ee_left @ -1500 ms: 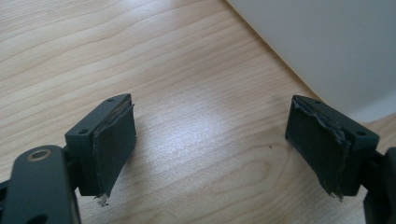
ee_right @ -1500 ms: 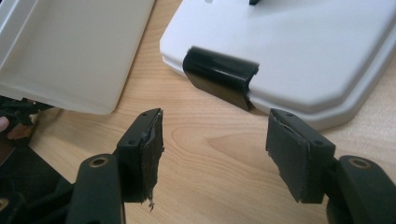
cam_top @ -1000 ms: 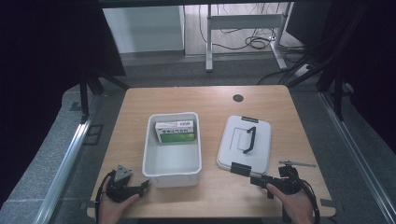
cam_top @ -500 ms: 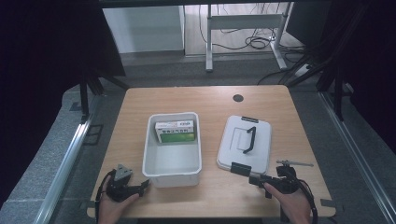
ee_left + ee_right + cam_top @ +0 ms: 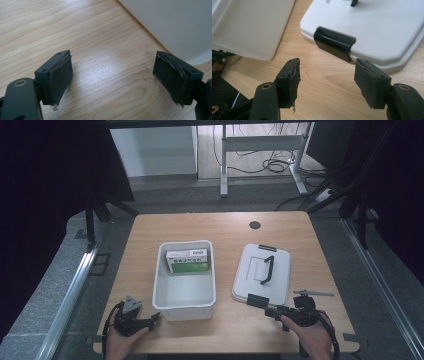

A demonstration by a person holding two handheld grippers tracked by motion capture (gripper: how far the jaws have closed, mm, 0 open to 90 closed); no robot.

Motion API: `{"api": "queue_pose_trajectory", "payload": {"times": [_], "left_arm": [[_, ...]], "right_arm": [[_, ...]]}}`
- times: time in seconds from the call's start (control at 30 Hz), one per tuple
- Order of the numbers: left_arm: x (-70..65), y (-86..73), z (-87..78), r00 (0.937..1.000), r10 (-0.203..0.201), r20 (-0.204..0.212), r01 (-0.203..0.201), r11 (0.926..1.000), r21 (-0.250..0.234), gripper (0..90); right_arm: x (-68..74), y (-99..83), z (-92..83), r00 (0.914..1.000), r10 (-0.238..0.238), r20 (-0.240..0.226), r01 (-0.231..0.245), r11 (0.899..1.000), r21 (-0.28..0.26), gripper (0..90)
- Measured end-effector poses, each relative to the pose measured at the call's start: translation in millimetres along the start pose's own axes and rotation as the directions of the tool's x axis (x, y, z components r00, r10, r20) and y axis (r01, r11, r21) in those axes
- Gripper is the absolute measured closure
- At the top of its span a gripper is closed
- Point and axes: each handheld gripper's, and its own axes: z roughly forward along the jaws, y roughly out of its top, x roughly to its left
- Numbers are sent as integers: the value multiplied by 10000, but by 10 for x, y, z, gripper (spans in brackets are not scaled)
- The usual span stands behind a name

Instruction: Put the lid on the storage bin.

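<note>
A white open bin (image 5: 186,296) stands mid-table with a green and white box (image 5: 187,261) lying at its far end. To its right lies the bin's white lid (image 5: 262,275), flat, with a black handle (image 5: 268,268) and black clips. My left gripper (image 5: 154,318) rests open on the wood at the bin's near left corner; the bin wall (image 5: 175,25) shows just past its jaws. My right gripper (image 5: 270,310) is open just short of the lid's near black clip (image 5: 335,43), nothing between the jaws (image 5: 327,85).
The wooden table (image 5: 225,230) has a dark round hole (image 5: 255,225) near its far edge. Beyond it stand a metal desk frame (image 5: 260,150) and loose cables on the floor. Black stands flank the table on both sides.
Both grippers have stayed nearly in place; the right one has edged slightly toward the lid's near clip.
</note>
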Motion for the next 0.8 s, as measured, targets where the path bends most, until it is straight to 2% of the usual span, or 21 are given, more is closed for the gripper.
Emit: {"api": "queue_pose_trajectory", "payload": {"times": [0.47, 0.8], "left_arm": [[0, 2, 2, 10000, -15, -13, 15, 10000, 2, 159], [0, 3, 4, 10000, -31, -28, 31, 10000, -2, 158]], "right_arm": [[172, 254, -233, 9997, -104, 232, 109, 9997, -210, 382], [161, 441, -221, 9990, 199, 410, -198, 9998, -30, 382]]}}
